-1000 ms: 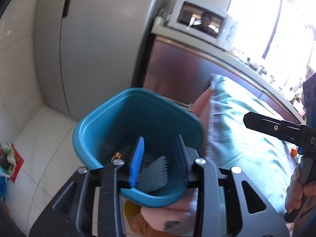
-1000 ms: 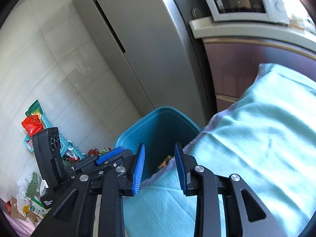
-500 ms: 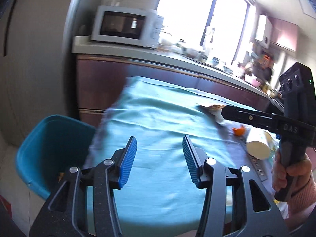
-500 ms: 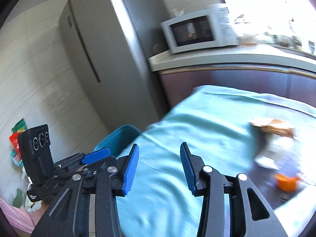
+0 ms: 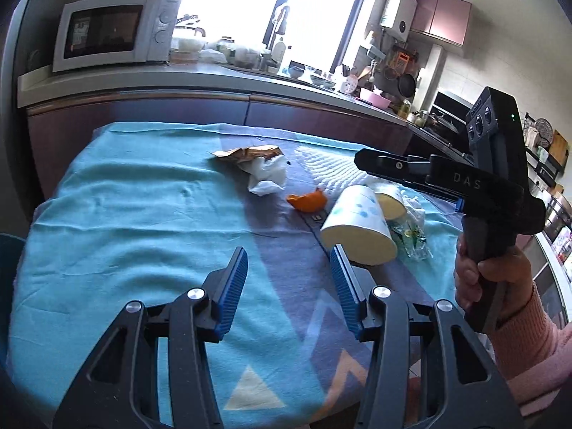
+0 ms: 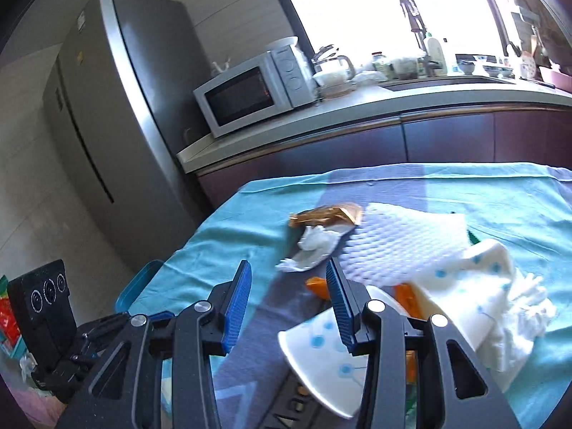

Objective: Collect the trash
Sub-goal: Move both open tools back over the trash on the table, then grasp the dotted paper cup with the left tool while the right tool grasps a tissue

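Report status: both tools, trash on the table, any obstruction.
Left tool and right tool open, empty. Paper cup, orange peel, tissue, brown wrapper on the cloth. Nothing blocking.

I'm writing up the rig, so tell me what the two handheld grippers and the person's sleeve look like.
Both the left gripper and right gripper have black, cut-out frames, silver screws and ribbed blue pads. The right gripper's body carries "DAS" lettering and a black three-lens module with a green light. The sleeve is pink knit.

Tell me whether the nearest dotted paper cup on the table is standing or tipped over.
Tipped over. The dotted paper cup lies on its side on the blanket, its side wall resting on the cloth and its round end facing the camera.
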`<state>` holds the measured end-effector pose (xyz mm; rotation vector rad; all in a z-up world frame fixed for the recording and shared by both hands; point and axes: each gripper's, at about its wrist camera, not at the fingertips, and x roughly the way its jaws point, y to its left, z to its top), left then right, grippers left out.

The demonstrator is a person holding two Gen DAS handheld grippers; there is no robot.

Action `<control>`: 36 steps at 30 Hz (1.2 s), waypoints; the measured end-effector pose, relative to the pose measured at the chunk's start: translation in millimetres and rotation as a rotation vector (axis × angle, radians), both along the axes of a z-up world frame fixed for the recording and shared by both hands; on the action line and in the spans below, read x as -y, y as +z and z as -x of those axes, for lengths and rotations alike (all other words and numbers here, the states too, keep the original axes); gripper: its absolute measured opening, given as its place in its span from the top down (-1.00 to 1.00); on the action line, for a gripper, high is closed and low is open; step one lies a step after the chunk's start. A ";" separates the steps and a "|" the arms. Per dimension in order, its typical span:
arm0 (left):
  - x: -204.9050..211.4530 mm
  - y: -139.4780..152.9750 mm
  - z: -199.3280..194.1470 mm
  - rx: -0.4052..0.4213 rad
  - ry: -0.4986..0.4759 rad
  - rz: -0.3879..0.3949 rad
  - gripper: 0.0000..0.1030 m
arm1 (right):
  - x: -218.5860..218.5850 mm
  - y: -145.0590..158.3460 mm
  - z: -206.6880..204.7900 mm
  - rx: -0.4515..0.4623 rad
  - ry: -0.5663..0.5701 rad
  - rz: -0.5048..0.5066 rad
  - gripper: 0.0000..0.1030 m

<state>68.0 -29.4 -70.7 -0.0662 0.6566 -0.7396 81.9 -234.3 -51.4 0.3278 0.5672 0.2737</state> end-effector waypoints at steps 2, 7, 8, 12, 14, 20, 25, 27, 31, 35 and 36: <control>13.7 -2.0 -2.3 -0.026 -0.034 -0.001 0.07 | 8.1 -2.3 -0.1 0.004 -0.011 -0.006 0.20; 43.7 -9.3 -5.0 -0.093 -0.135 0.012 0.09 | 23.8 -5.8 6.9 0.011 -0.036 -0.024 0.20; 49.4 -10.6 -5.0 -0.102 -0.150 0.012 0.09 | 26.1 -6.3 9.4 0.013 -0.042 -0.027 0.20; 67.4 -14.6 -6.4 -0.140 -0.204 0.025 0.11 | 35.4 -9.0 14.5 0.013 -0.062 -0.036 0.20; 76.4 -16.8 -9.3 -0.163 -0.224 0.034 0.12 | 39.3 -10.2 15.8 0.013 -0.068 -0.042 0.20; 98.1 -23.6 -27.0 -0.233 -0.232 0.069 0.16 | 45.6 -14.8 17.8 0.011 -0.075 -0.056 0.20; 106.3 -35.1 -47.0 -0.315 -0.212 0.124 0.35 | 46.8 -16.5 17.4 0.008 -0.070 -0.060 0.20; 105.5 -39.0 -52.4 -0.345 -0.221 0.159 0.62 | 46.2 -16.4 16.4 0.008 -0.066 -0.057 0.20; 100.0 -37.1 -53.3 -0.337 -0.214 0.167 0.91 | 44.8 -15.2 12.9 0.009 -0.053 -0.052 0.20; 84.9 -28.3 -48.2 -0.299 -0.209 0.170 0.92 | 37.1 -10.3 6.5 0.018 -0.029 -0.036 0.20; 79.8 -26.0 -47.3 -0.293 -0.205 0.171 0.92 | 34.6 -8.9 4.1 0.020 -0.021 -0.030 0.20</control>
